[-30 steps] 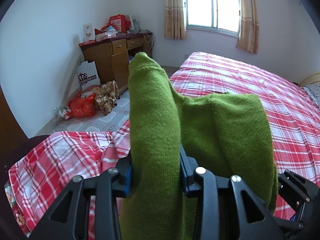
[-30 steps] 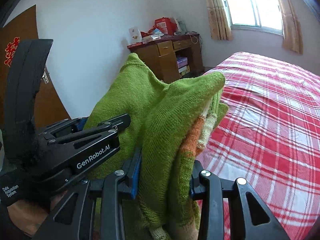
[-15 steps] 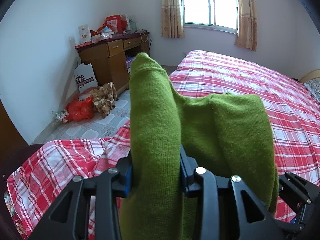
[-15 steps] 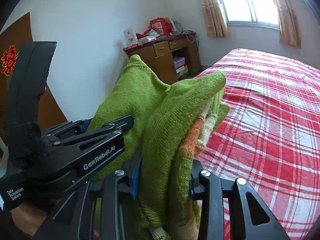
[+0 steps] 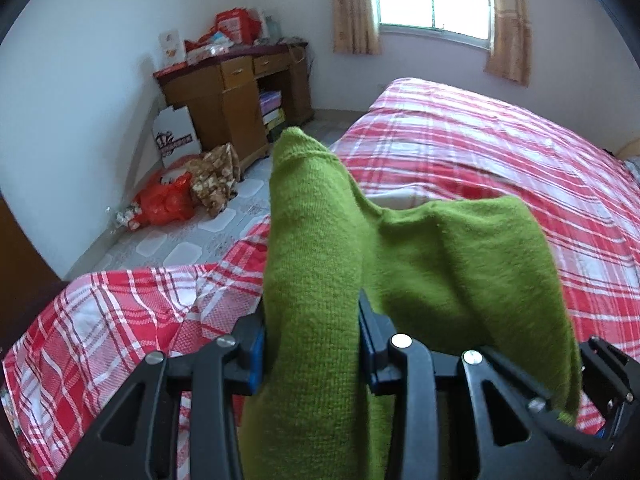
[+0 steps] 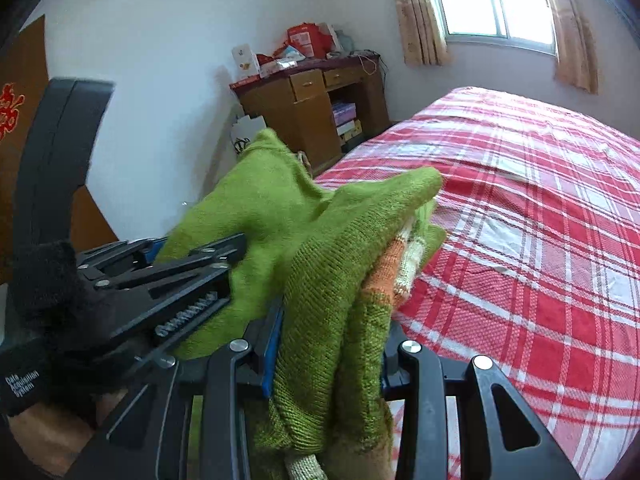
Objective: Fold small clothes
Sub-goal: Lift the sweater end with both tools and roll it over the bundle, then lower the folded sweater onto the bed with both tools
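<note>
A small green knitted sweater [image 5: 316, 264] with an orange and cream band [image 6: 394, 264] hangs bunched between both grippers above the bed. My left gripper [image 5: 312, 344] is shut on a thick fold of it. My right gripper [image 6: 332, 344] is shut on another fold. The left gripper also shows in the right wrist view [image 6: 160, 280], close on the left, with the green knit running into it. The fingertips of both are hidden by the cloth.
A bed with a red and white plaid sheet [image 5: 500, 160] fills the right and foreground. A wooden desk [image 5: 240, 92] with boxes stands by the far wall. A red bag [image 5: 164, 204] and crumpled cloth lie on the tiled floor. A window [image 6: 496, 4] is behind.
Both grippers have moved slightly with the sweater held between them; the view has shifted a little toward the floor and desk. The grips have not changed.
</note>
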`<state>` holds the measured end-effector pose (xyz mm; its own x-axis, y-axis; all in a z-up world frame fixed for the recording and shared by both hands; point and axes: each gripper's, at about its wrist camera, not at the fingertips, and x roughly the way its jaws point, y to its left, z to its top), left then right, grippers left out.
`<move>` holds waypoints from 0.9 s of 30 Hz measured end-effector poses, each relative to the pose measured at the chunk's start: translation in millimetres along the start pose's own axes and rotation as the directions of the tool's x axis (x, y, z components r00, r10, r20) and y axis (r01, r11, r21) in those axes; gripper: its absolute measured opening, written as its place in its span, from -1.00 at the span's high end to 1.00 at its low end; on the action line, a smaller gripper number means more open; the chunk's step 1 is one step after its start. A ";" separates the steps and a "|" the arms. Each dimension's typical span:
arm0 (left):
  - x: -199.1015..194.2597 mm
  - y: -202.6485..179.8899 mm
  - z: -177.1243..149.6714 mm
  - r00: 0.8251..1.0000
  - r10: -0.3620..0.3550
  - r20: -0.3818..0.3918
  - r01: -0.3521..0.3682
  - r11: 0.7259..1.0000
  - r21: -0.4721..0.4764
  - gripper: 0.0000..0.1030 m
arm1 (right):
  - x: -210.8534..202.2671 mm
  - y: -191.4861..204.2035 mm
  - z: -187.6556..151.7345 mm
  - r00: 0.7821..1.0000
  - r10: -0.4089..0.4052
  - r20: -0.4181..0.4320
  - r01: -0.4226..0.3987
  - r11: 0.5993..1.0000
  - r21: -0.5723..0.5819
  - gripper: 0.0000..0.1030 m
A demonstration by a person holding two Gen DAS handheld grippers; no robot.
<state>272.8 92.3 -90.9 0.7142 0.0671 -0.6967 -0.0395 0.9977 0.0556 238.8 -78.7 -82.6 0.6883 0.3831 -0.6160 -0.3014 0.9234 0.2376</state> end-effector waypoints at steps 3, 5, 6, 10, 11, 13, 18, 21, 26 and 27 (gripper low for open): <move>10.2 5.5 -3.9 1.000 -0.005 -0.024 0.004 1.000 -0.018 0.22 | 13.8 -10.8 -0.9 0.999 0.000 -0.033 0.001 1.000 0.023 0.27; 15.4 5.3 -6.2 0.999 -0.008 -0.037 0.007 1.000 -0.023 0.18 | 23.2 -19.1 -3.7 0.999 0.013 -0.051 -0.010 0.999 0.049 0.27; 17.5 5.3 -7.1 0.999 -0.006 -0.040 0.005 1.000 -0.024 0.16 | 26.1 -22.9 -3.9 0.998 0.025 -0.055 -0.022 0.998 0.067 0.27; 21.3 2.5 -8.5 1.000 0.013 -0.029 -0.013 1.000 -0.013 0.07 | 34.8 -37.2 -1.6 0.995 0.071 -0.076 -0.061 0.990 0.126 0.25; 22.6 1.9 -9.1 1.000 0.018 -0.025 -0.018 1.000 -0.012 0.01 | 36.7 -40.7 -1.6 0.993 0.083 -0.082 -0.071 0.987 0.142 0.24; 24.2 4.9 -9.9 1.000 0.024 -0.018 -0.024 0.999 -0.022 -0.13 | 37.8 -44.4 -1.6 0.991 0.097 -0.090 -0.082 0.983 0.164 0.22; 22.9 17.1 -10.6 0.999 -0.020 -0.026 0.018 0.997 -0.077 -0.34 | 33.5 -59.3 -3.7 0.985 0.130 -0.110 -0.102 0.969 0.226 -0.09; 22.7 33.4 -13.1 0.996 -0.070 -0.046 0.062 0.986 -0.157 -0.63 | 25.9 -58.4 0.6 0.980 0.136 -0.143 -0.102 0.970 0.218 -0.16; 28.5 53.7 -17.2 0.986 -0.138 -0.093 0.106 0.952 -0.287 -0.78 | 1.4 -65.7 23.5 0.992 0.113 -0.056 -0.097 0.968 0.231 -0.16; 27.8 51.5 -17.1 0.987 -0.131 -0.091 0.101 0.955 -0.280 -0.78 | 1.3 -67.3 29.1 0.994 0.102 -0.048 -0.089 0.969 0.232 -0.16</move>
<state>278.7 145.8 -119.7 0.6470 -0.0637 -0.7598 -0.1608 0.9627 -0.2177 279.2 -139.8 -77.5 0.6210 0.4742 -0.6241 -0.1998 0.8657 0.4589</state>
